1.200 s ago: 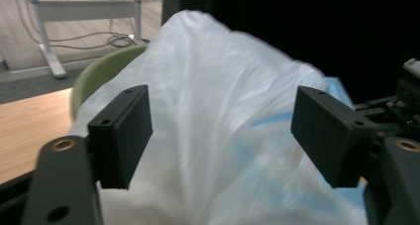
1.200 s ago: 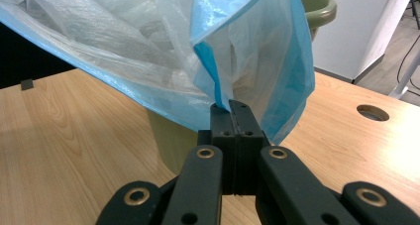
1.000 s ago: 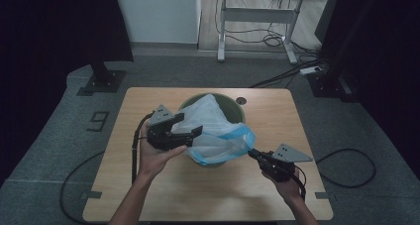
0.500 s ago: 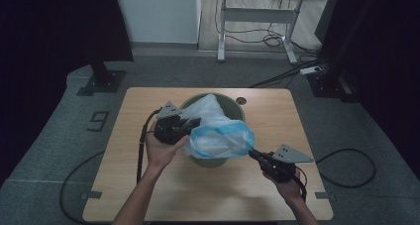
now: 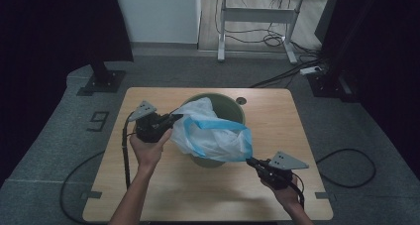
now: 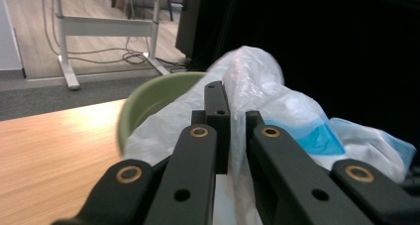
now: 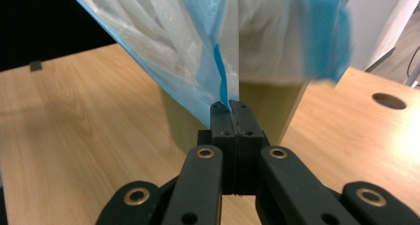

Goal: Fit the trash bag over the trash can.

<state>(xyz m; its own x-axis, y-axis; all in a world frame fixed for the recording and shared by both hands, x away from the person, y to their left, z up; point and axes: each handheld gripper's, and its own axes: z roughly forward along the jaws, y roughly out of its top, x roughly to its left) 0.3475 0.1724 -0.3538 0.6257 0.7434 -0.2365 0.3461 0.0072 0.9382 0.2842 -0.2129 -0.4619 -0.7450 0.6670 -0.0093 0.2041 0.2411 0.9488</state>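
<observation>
Two grippers on one bag [image 5: 213,133], and it's stretched between them across the green bin [image 5: 233,108]! Right gripper [image 5: 251,161] has its jaws clamped tight on the blue-edged rim at the near side. Left gripper [image 5: 177,118] sits at the bin's left; its jaws look narrow with plastic between them, though a firm pinch is hard to confirm. The bag's mouth runs left-far to right-near, above the bin. To my eye, the rim must spread outward and down over the bin's edge.
</observation>
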